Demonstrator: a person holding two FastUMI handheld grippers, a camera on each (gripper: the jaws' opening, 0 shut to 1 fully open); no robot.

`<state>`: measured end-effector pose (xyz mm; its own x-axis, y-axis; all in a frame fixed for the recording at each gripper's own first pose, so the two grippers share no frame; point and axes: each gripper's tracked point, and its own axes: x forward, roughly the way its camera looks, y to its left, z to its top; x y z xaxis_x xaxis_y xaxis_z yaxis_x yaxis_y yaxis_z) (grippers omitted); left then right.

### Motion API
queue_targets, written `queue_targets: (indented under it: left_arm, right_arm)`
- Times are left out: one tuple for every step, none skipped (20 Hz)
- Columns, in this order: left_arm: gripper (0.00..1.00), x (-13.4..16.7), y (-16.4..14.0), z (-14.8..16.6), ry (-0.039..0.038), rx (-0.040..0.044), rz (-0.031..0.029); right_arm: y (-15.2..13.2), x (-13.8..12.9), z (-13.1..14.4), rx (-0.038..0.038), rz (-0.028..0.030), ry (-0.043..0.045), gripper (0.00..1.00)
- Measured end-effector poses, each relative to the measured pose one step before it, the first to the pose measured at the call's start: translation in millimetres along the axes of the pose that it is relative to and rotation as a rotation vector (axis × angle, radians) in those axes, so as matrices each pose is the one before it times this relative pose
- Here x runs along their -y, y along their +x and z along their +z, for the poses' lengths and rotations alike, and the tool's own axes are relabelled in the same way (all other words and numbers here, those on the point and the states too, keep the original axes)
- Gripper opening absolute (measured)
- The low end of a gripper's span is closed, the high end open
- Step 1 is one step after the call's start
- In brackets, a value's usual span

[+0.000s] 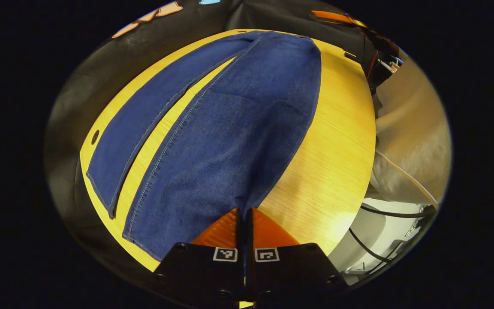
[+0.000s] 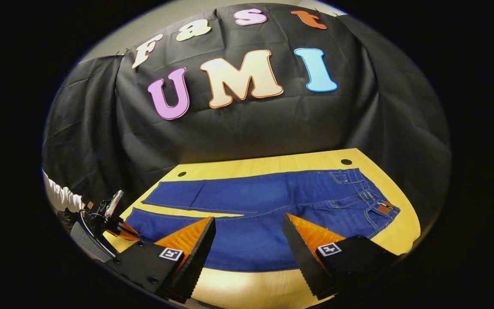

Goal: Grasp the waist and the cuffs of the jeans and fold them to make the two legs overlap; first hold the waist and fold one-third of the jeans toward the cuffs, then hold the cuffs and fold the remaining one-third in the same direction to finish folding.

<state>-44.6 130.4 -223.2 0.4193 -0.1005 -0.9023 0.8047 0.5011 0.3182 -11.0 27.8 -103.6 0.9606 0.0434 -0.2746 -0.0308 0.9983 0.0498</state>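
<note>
Blue jeans lie flat on the yellow wooden table, with the waist to the right and both legs running left. My right gripper is open just above the near leg, around mid-thigh, with nothing between its fingers. In the left gripper view the jeans stretch away from me, the far leg lying apart to the left. My left gripper is shut on the near leg's cuff edge, which rises slightly into the fingers. In the right gripper view the left gripper sits at the cuff end.
Bare table lies right of the jeans, with cable holes near its back corners. A person's light clothing and cables are past the table's edge. A white sleeve shows behind the left gripper.
</note>
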Motion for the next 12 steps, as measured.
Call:
queue_targets:
  left_arm:
    - [0.01,-0.56,-0.11,0.54,-0.02255,-0.00961,-0.00902]
    - [0.00,-1.60,-0.33,-2.26,-0.01881,-0.01159,-0.00998]
    - [0.00,-0.45,-0.22,0.22,-0.00774,-0.00291,-0.00685]
    - [0.00,-0.13,1.76,-0.06,0.00131,-0.00729,-0.00121]
    - [0.00,-0.78,0.04,0.27,0.00495,-0.00466,0.00550]
    - [0.00,0.36,0.08,0.02,0.00285,-0.00989,0.00797]
    - [0.00,-0.78,1.34,-0.11,-0.00293,-0.00736,0.01257]
    - [0.00,-0.41,0.68,-1.22,-0.00974,-0.00935,0.01278]
    - [0.00,0.24,0.02,1.70,-0.01065,-0.00637,0.01270]
    - [0.00,0.77,0.47,0.14,-0.00792,-0.01310,0.01231]
    - [0.00,0.30,-0.08,0.11,-0.00380,-0.01122,0.01100]
    - [0.00,-0.82,0.80,-0.69,-0.00867,-0.01466,0.00833]
  right_arm:
    - [0.63,0.87,-4.73,-0.01554,0.01418,-0.01859,0.98]
    - [0.31,1.82,-7.09,-0.02204,0.01479,-0.02496,0.98]
    - [0.80,3.37,-7.63,-0.02866,0.01732,-0.03163,0.98]
    - [0.72,4.29,-10.40,-0.03540,0.02077,-0.03918,0.98]
    - [0.81,5.27,-10.10,-0.04184,0.01846,-0.04665,0.98]
    - [-0.10,6.71,-10.69,-0.03732,0.01877,-0.05146,0.98]
    - [0.01,7.84,-10.34,-0.03662,0.02378,-0.04898,0.98]
    - [2.77,7.53,-12.51,-0.03901,0.02121,-0.04340,0.98]
    - [1.65,5.69,-11.96,-0.03924,0.02490,-0.03469,0.98]
    - [1.80,5.05,-12.05,-0.03652,0.02743,-0.03015,0.98]
    - [1.96,5.15,-9.92,-0.03404,0.02225,-0.03455,0.98]
    - [0.70,7.29,-10.86,-0.03771,0.01819,-0.04422,0.98]
